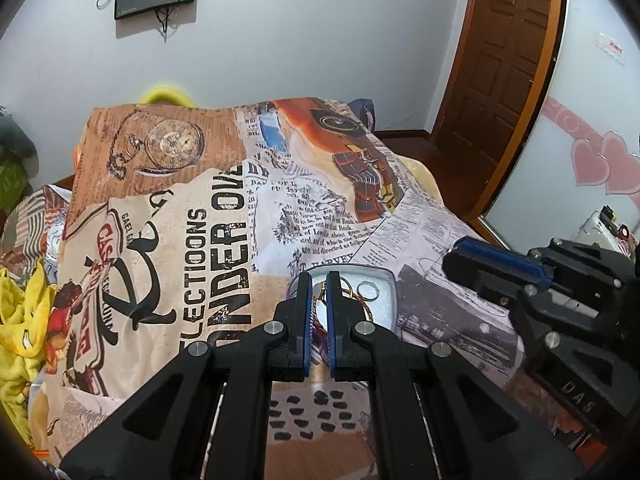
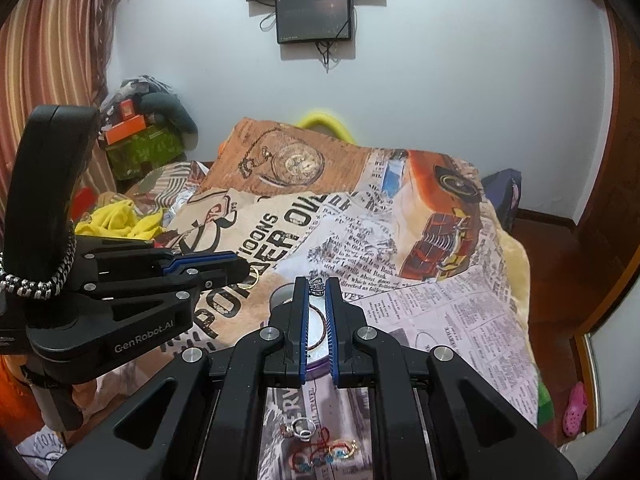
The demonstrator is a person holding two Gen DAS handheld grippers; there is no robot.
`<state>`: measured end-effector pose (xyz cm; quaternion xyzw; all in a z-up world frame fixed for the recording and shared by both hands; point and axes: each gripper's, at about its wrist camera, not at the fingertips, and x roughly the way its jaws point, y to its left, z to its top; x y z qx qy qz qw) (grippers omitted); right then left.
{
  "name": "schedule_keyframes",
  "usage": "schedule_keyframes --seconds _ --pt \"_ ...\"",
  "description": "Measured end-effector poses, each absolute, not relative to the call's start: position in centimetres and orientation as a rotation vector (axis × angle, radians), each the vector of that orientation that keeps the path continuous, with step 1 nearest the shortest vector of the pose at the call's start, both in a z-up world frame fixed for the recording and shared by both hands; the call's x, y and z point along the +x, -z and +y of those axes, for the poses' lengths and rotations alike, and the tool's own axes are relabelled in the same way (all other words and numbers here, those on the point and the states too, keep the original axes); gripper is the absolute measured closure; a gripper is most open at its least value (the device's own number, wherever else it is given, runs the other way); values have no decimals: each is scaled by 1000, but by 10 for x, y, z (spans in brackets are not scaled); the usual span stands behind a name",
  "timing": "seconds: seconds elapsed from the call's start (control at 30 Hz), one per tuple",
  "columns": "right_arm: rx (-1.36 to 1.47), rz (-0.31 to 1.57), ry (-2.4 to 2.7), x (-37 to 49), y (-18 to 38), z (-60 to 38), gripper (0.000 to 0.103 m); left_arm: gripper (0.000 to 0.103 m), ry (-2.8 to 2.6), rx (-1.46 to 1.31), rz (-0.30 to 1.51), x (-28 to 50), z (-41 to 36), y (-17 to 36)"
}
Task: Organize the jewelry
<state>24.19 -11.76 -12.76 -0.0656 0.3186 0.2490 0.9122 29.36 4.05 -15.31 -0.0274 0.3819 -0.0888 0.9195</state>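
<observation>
A small white tin tray (image 1: 386,286) lies on the printed bedspread; it also shows in the right wrist view (image 2: 280,294). It holds a gold ring (image 1: 369,291) and gold bangles. My left gripper (image 1: 319,280) hovers over the tray, shut on a gold piece of jewelry (image 1: 318,290); it shows from the side in the right wrist view (image 2: 236,266). My right gripper (image 2: 317,282) is above the tray, shut on a silver ring (image 2: 317,285). A silver ring (image 2: 301,427) and a red string bracelet (image 2: 324,450) lie on the bedspread below it.
The bedspread (image 1: 224,216) covers a bed whose right edge drops to a wooden floor (image 2: 556,248). Yellow cloth (image 1: 20,312) is piled at the left. A brown door (image 1: 504,52) and a mirrored wardrobe (image 1: 580,152) stand at the right.
</observation>
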Motion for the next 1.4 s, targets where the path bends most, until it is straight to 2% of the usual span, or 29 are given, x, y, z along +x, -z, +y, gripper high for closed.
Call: schedule_keyframes --seconds 0.63,1.4 --pt "-166 840 -552 276 181 -106 96 98 243 -55 907 332 30 196" --pt "-188 914 -554 281 196 -109 95 97 222 -43 943 333 27 197"
